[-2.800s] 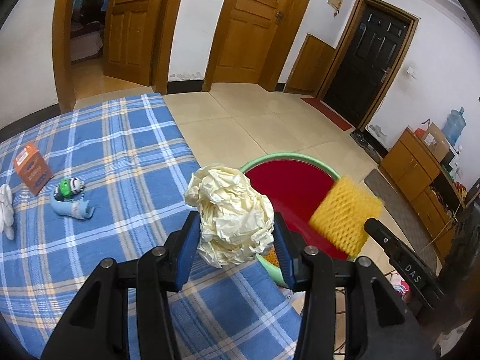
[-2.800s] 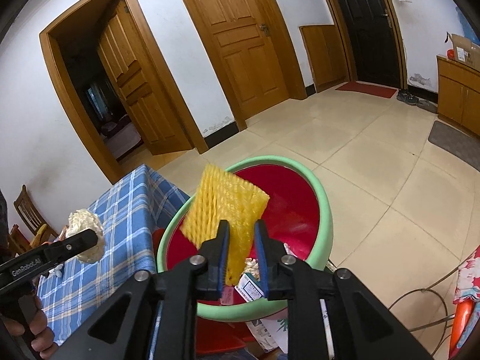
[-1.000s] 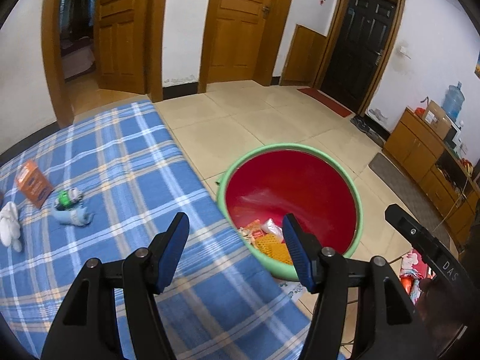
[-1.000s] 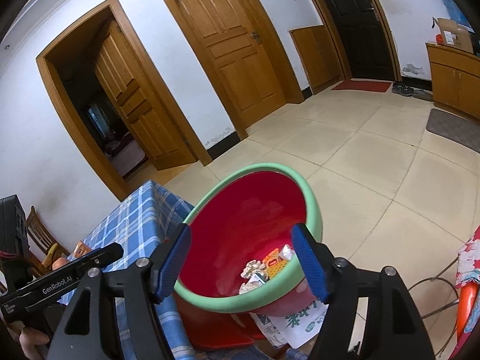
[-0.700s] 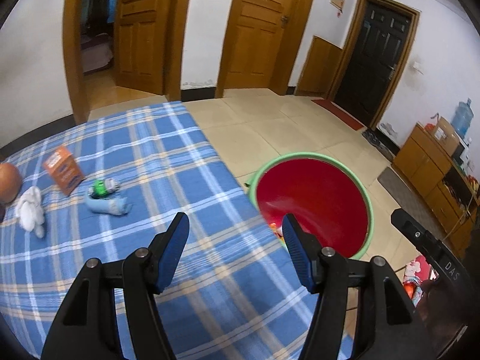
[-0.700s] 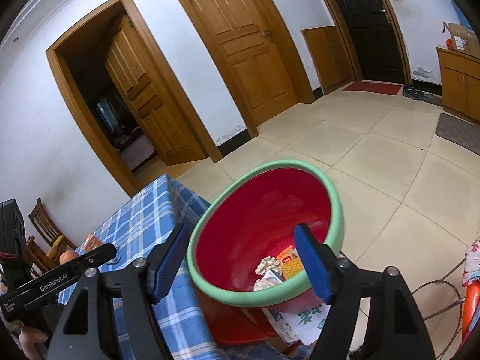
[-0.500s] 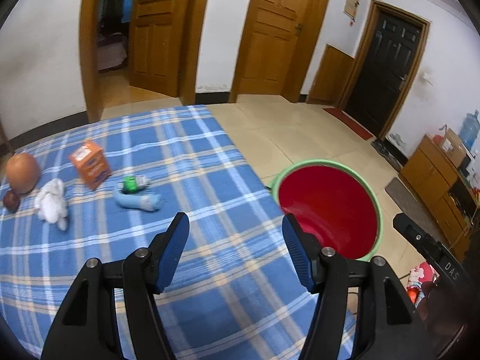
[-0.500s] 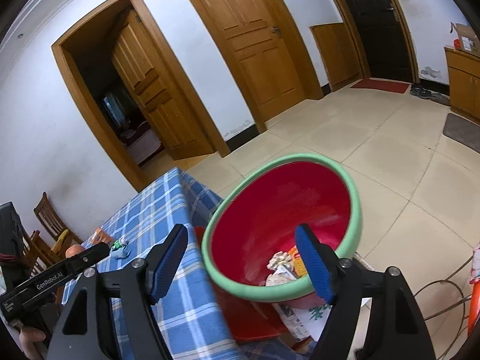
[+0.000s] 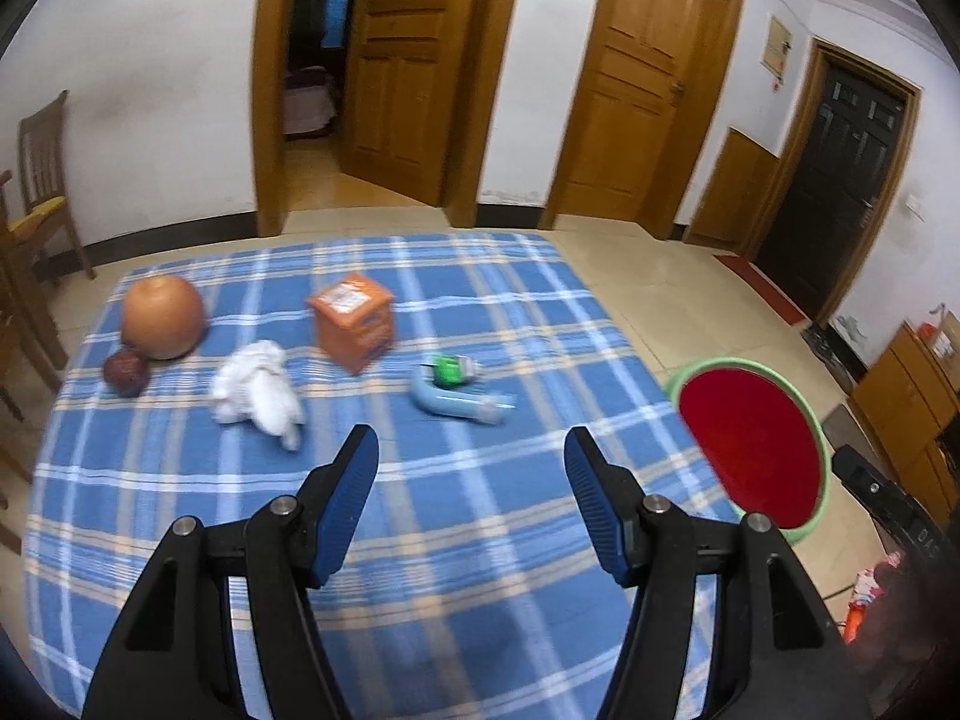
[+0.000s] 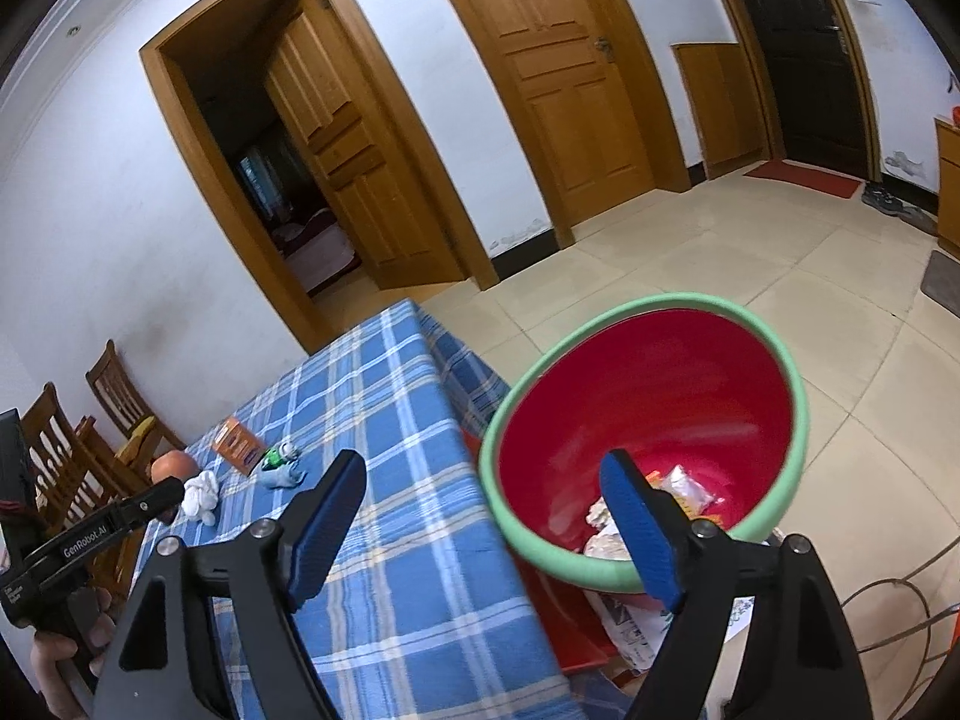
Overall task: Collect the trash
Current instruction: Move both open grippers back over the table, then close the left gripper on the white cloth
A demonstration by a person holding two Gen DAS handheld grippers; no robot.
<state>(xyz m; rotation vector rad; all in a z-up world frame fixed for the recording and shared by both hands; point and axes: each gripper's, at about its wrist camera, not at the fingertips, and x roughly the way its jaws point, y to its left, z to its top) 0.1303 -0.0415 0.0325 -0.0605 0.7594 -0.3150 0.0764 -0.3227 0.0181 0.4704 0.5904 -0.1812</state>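
Note:
My left gripper (image 9: 471, 450) is open and empty above the blue checked tablecloth (image 9: 480, 540). Ahead of it lie a crumpled white tissue (image 9: 258, 390), an orange carton (image 9: 354, 321), and a light blue tube (image 9: 459, 402) with a small green piece (image 9: 447, 371). The red basin with a green rim (image 9: 750, 438) sits off the table's right edge. My right gripper (image 10: 483, 468) hovers between the table edge and the basin (image 10: 648, 384), its jaws opening with nothing between them. Wrappers and paper (image 10: 678, 492) lie in the basin's bottom.
A round brown fruit (image 9: 162, 315) and a small dark red fruit (image 9: 125, 371) lie at the table's far left. Wooden chairs (image 10: 114, 402) stand beyond the table. A hand (image 10: 54, 666) holds the left gripper's handle. A cable (image 10: 888, 612) lies on the tiled floor.
The yellow paper ball and the yellow foam net have left the grippers. The left gripper swung left from the basin to over the table. The right gripper's jaws widened and it shifted left.

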